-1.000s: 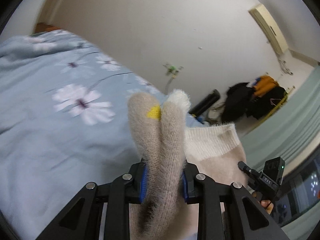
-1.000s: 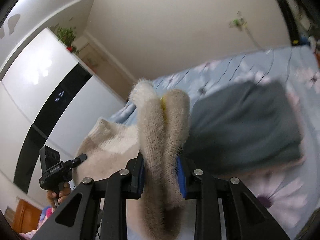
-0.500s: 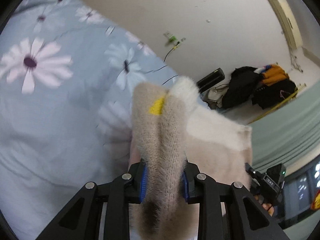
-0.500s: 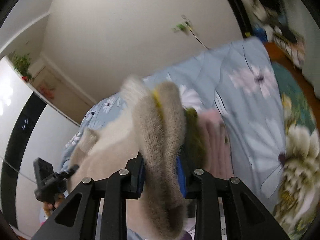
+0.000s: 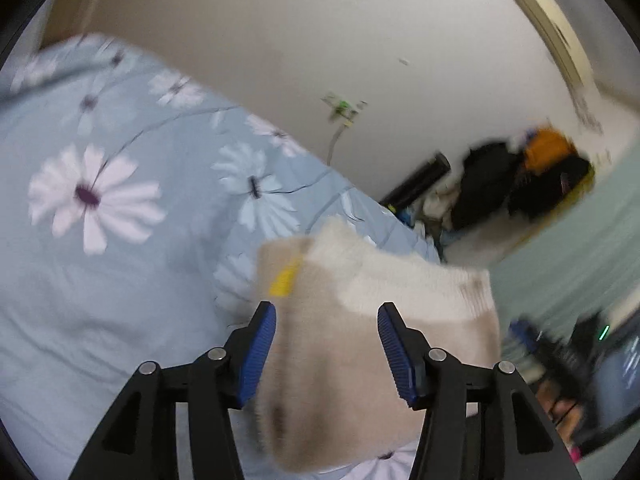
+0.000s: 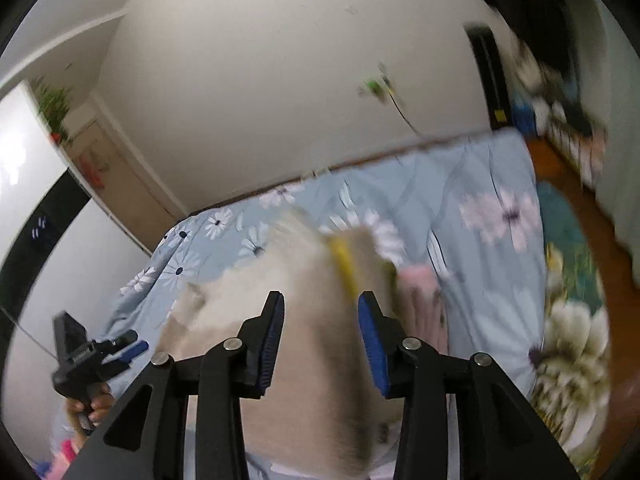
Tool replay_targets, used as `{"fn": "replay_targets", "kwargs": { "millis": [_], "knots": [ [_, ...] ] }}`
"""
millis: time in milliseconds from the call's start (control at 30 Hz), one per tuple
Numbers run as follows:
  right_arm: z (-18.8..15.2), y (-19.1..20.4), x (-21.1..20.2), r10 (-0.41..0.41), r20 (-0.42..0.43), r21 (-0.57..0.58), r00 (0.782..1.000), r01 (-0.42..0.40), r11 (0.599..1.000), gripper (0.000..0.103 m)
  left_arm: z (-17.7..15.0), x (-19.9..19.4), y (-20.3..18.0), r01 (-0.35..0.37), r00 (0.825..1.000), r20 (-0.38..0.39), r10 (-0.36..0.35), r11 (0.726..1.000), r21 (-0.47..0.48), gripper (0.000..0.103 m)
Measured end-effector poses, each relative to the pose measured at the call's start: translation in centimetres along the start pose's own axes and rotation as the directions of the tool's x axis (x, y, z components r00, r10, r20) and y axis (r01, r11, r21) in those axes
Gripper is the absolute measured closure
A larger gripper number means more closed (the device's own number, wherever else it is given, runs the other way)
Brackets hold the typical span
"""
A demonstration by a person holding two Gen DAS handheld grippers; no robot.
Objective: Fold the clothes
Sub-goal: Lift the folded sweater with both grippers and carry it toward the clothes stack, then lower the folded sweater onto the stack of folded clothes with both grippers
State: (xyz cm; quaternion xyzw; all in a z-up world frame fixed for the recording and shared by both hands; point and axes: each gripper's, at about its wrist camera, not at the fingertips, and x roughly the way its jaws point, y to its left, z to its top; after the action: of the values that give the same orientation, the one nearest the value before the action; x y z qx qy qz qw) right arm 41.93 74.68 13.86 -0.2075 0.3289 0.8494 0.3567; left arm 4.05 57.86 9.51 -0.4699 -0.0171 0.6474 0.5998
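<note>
A fuzzy beige and cream sweater (image 5: 340, 344) with a yellow tag lies between and below my left gripper (image 5: 326, 344), whose blue-padded jaws stand wide apart, not gripping it. In the right wrist view the same sweater (image 6: 304, 320) lies between the open jaws of my right gripper (image 6: 322, 340), and my left gripper (image 6: 120, 350) shows at the lower left in the person's hand. The sweater rests on a light blue bedspread (image 5: 100, 280) with daisy prints. The picture is motion-blurred.
A folded pink garment (image 6: 424, 304) lies just right of the sweater. Dark and orange clothes (image 5: 520, 176) are piled on the floor by the wall. A floral rug (image 6: 572, 320) and wood floor lie past the bed's right edge. A white wardrobe (image 6: 24, 208) stands left.
Both grippers were shut on the bunched sweater; both have now opened and let it go. The sweater has dropped flat onto the bed by the pink garment.
</note>
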Motion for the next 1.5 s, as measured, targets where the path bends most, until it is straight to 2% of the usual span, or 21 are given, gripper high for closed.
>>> {"fn": "replay_targets", "kwargs": {
  "millis": [67, 100, 167, 233, 300, 400, 500, 667, 733, 833, 1000, 1100, 1200, 1333, 1500],
  "knots": [
    [0.5, 2.9, 1.3, 0.028, -0.046, -0.092, 0.999, -0.032, 0.995, 0.063, -0.6, 1.0, -2.6, -0.039, 0.999, -0.031, 0.042, 0.993, 0.107, 0.046],
    [0.5, 4.1, 2.6, 0.012, -0.085, -0.133, 0.996, -0.024, 0.991, 0.063, -1.1, 1.7, -3.4, -0.051, 0.998, -0.039, 0.057, 0.988, 0.147, 0.046],
    [0.3, 5.5, 4.9, -0.054, -0.145, -0.198, 0.988, 0.025, 0.98, 0.063, -2.0, 3.2, -4.4, -0.069, 0.995, -0.057, 0.082, 0.977, 0.201, 0.046],
    [0.6, 5.2, 6.7, -0.127, -0.157, -0.218, 0.979, 0.091, 0.972, 0.063, -2.6, 4.3, -4.5, -0.083, 0.992, -0.076, 0.102, 0.972, 0.218, 0.046],
    [1.3, 3.5, 7.3, -0.174, -0.139, -0.18, 0.975, 0.148, 0.972, 0.063, -3.0, 5.4, -4.0, -0.092, 0.989, -0.092, 0.114, 0.971, 0.22, 0.046],
    [1.7, 0.0, 8.6, -0.145, -0.177, -0.06, 0.973, 0.136, 0.989, 0.067, -3.3, 6.8, -3.4, -0.081, 0.989, -0.106, 0.106, 0.973, 0.216, 0.046],
    [1.3, -1.0, 9.8, -0.188, -0.19, -0.069, 0.964, 0.177, 0.982, 0.077, -3.5, 7.5, -3.6, -0.087, 0.987, -0.112, 0.115, 0.97, 0.226, 0.046],
    [1.7, -2.7, 11.6, -0.197, -0.222, -0.028, 0.955, 0.196, 0.98, 0.077, -3.3, 7.6, -4.4, -0.115, 0.982, -0.117, 0.146, 0.966, 0.232, 0.045],
    [1.7, -2.3, 10.9, -0.201, -0.222, -0.022, 0.954, 0.202, 0.979, 0.077, -3.3, 6.9, -4.8, -0.128, 0.981, -0.117, 0.158, 0.966, 0.226, 0.045],
    [1.4, -0.8, 8.7, -0.167, -0.186, -0.017, 0.968, 0.167, 0.986, 0.075, -4.0, 5.3, -5.7, -0.128, 0.982, -0.105, 0.158, 0.961, 0.245, 0.045],
    [-1.4, 2.4, 5.1, -0.189, -0.168, -0.145, 0.968, 0.165, 0.976, 0.073, -6.7, 2.8, -6.8, -0.149, 0.985, -0.04, 0.168, 0.943, 0.296, 0.045],
    [-3.0, 2.7, 5.1, -0.213, -0.156, -0.188, 0.965, 0.183, 0.965, 0.072, -8.3, 2.5, -7.5, -0.18, 0.981, -0.003, 0.193, 0.92, 0.348, 0.045],
    [-4.5, 2.9, 5.0, -0.236, -0.143, -0.229, 0.961, 0.2, 0.953, 0.068, -9.2, 3.4, -7.8, -0.194, 0.976, -0.014, 0.217, 0.901, 0.387, 0.045],
    [-6.3, 3.0, 5.1, -0.26, -0.13, -0.27, 0.957, 0.219, 0.938, 0.068, -9.6, 5.0, -7.6, -0.196, 0.972, -0.04, 0.23, 0.899, 0.391, 0.043],
    [-6.2, 2.5, 6.1, -0.249, -0.13, -0.246, 0.96, 0.212, 0.946, 0.068, -9.8, 5.2, -7.9, -0.227, 0.966, -0.026, 0.257, 0.893, 0.389, 0.042]
  ]
}}
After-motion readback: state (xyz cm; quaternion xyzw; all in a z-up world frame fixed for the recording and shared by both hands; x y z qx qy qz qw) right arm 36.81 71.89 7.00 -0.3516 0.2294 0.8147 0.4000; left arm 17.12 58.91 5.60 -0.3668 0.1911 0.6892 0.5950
